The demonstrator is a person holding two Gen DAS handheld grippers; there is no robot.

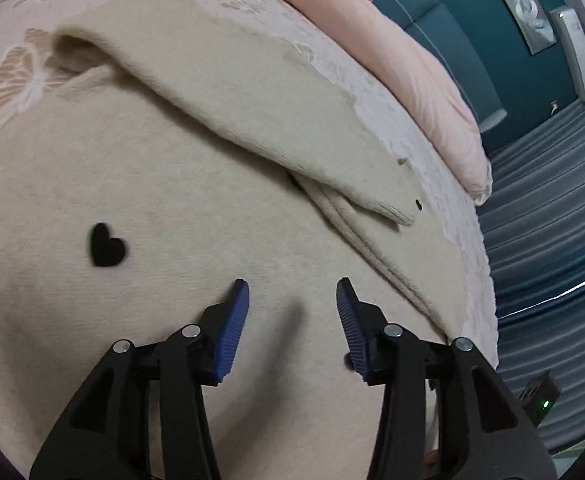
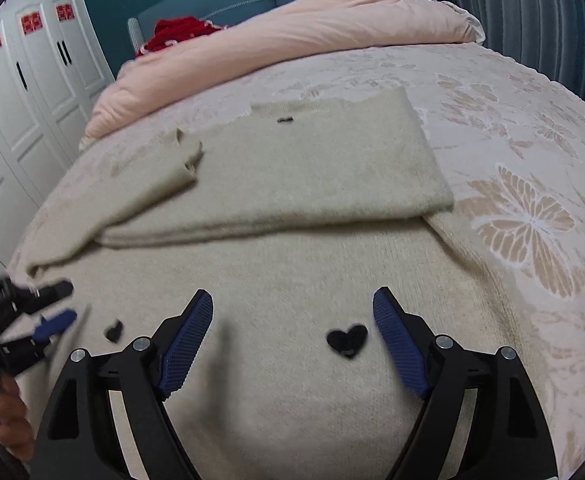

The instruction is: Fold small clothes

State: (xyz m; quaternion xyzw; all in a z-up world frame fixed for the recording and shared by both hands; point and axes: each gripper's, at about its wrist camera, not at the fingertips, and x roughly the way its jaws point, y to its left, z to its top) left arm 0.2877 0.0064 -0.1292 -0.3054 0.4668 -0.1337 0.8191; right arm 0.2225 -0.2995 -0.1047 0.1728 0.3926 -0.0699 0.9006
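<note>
A beige knit sweater (image 2: 292,264) with small black hearts (image 2: 347,340) lies flat on the bed, its far part folded over toward me (image 2: 312,168). It also shows in the left wrist view (image 1: 196,208), with one heart (image 1: 107,246) and the folded sleeve (image 1: 252,100). My left gripper (image 1: 292,288) is open and empty just above the sweater's body; it also appears at the left edge of the right wrist view (image 2: 58,304). My right gripper (image 2: 293,300) is open and empty above the sweater's near part, with a heart between its fingers.
The bedspread (image 2: 524,216) has butterfly patterns. A pink duvet (image 2: 292,36) and a red item (image 2: 180,30) lie at the head of the bed. A white wardrobe (image 2: 24,92) stands left. Blue curtains (image 1: 548,208) hang beyond the bed's edge.
</note>
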